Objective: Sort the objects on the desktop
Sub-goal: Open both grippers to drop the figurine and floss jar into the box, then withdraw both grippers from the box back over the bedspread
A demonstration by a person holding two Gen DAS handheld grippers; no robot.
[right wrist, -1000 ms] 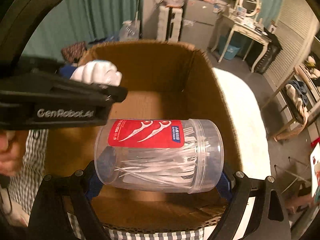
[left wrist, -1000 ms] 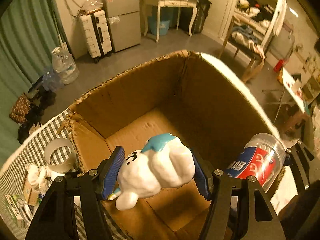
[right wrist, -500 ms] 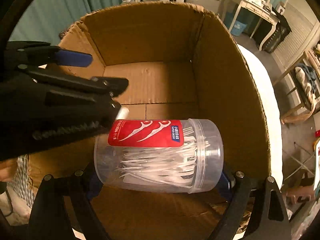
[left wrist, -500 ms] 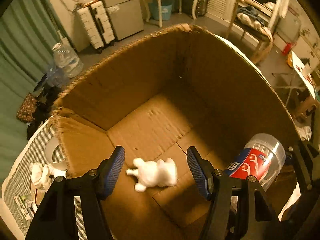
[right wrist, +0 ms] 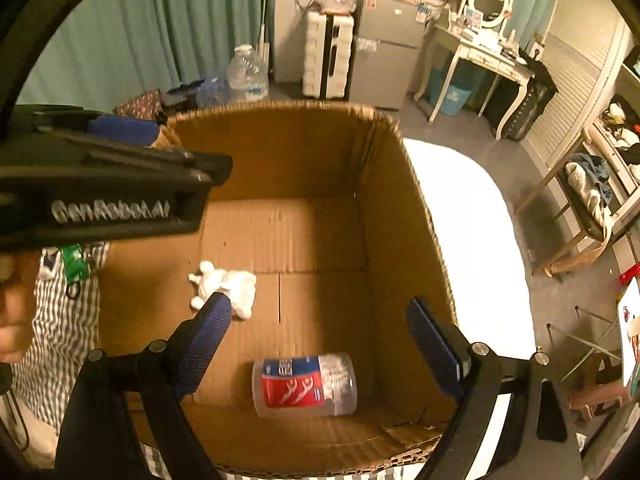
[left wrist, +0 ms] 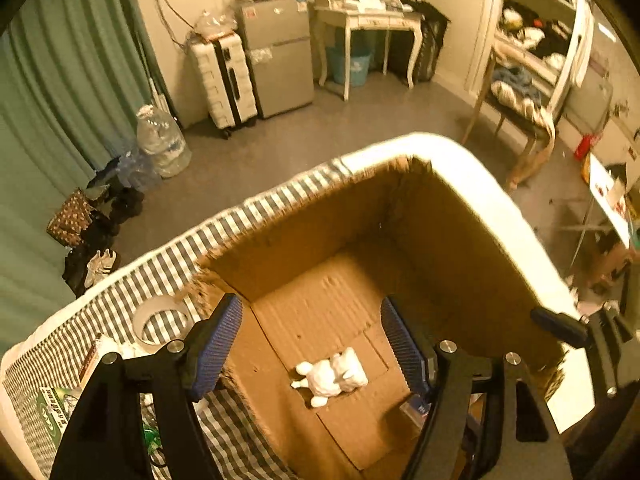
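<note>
A brown cardboard box (left wrist: 472, 216) (right wrist: 392, 184) stands on the checked tablecloth. On its floor lies a small white toy figure (left wrist: 332, 376) (right wrist: 226, 286). A clear tub of floss picks with a red label (right wrist: 304, 386) lies on its side near the box's front wall. My left gripper (left wrist: 312, 344) hangs above the box with nothing between its blue pads, its jaws still opening. My right gripper (right wrist: 318, 338) is open and empty above the tub. In the right wrist view the left gripper's black body (right wrist: 104, 196) crosses the left side.
A roll of tape (left wrist: 160, 322), a green packet (left wrist: 56, 408) and small clutter lie on the cloth left of the box. Beyond the table edge are the floor, a suitcase (left wrist: 224, 80), a water jug (left wrist: 162, 142) and a chair (left wrist: 520, 112). A hand (right wrist: 12, 312) shows at far left.
The left gripper let go of the white toy, which now lies on the box floor. The right gripper dropped the floss tub into the box. Both grippers rose.
</note>
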